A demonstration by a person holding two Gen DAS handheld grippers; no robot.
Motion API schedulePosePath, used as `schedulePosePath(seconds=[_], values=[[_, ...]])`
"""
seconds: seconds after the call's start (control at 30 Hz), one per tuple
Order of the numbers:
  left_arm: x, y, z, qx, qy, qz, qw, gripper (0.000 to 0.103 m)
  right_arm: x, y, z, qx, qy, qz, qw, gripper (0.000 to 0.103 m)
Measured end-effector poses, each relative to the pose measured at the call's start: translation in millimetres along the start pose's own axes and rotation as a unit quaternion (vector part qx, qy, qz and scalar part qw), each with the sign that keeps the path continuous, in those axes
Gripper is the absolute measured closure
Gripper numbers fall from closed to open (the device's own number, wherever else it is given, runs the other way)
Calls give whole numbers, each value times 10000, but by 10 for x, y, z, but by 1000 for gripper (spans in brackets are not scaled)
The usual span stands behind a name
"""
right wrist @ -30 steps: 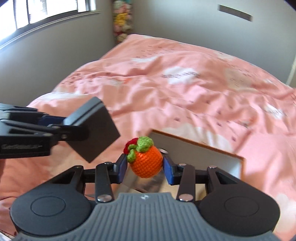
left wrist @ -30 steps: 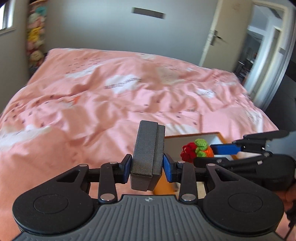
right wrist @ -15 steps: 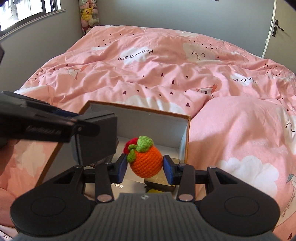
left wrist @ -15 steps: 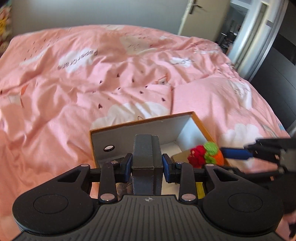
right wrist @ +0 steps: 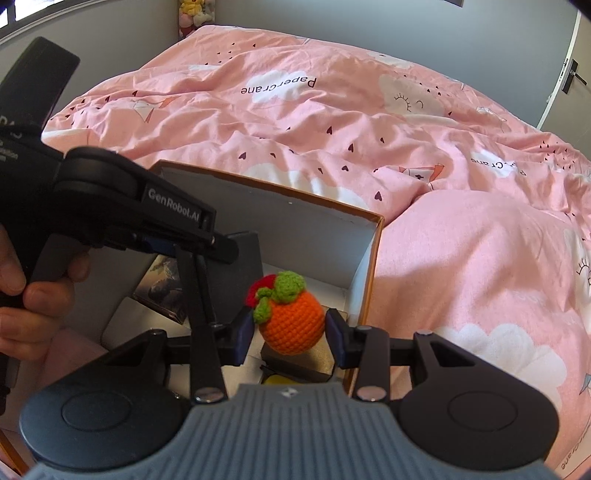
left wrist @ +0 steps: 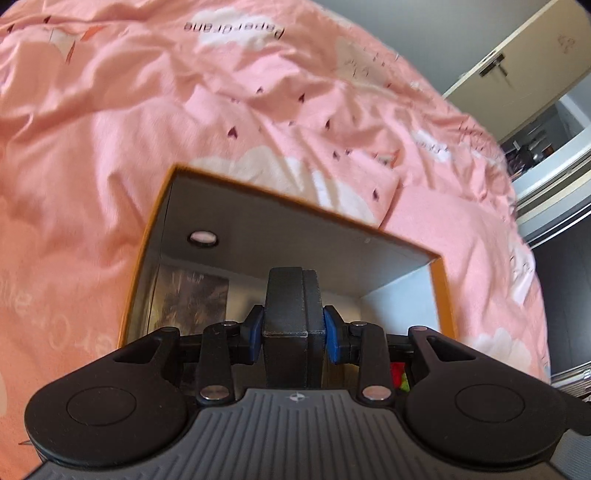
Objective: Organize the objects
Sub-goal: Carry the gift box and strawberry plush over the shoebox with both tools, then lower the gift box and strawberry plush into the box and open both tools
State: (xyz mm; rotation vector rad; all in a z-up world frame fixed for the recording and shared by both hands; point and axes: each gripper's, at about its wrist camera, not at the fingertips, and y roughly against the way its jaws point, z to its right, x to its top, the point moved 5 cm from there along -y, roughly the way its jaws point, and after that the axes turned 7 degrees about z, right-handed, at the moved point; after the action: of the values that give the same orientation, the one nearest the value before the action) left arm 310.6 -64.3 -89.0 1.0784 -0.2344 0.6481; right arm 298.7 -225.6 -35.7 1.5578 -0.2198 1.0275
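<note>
A rumpled pink duvet with white clouds spreads ahead of both claws. The left gripper clamps a dark grey rectangular case over the orange-rimmed open cardboard box. Only the right wrist view shows the right gripper squeezing an orange crocheted fruit above that box.

**Bedroom in daylight, pink bed filling the view**

A bed takes up most of both views, covered by a rumpled pink duvet printed with white clouds, small dark hearts and the words "PaperCrane". Grey walls stand behind it. Plush toys are stacked in the far corner by the bed's head. A cream door with a metal handle stands ajar at the right, with a white frame beside it opening onto another room. Bright daylight falls across the duvet
</note>
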Motion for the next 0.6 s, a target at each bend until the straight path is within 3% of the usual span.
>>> schedulePosePath(seconds=[0.17,0.33,0.4,0.47,0.6], values=[[-6,-1,59,125,-406,-392,9983,64,-40,-23,29,-38,54,-59,10000,59],[-28,30,200,391,-1538,-659,9851,58,-39,-4,12,-12,101,-51,9999,59],[-62,34,266,345,-2032,-865,9747,49,-41,3,10,-12,111,-50,9999,59],[-114,36,325,335,-2569,-1053,9601,45,-40,6,12,-27,108,-50,9999,59],[-236,97,418,361,-3789,-1128,9178,32,-37,16,26,-46,113,-49,9999,59]])
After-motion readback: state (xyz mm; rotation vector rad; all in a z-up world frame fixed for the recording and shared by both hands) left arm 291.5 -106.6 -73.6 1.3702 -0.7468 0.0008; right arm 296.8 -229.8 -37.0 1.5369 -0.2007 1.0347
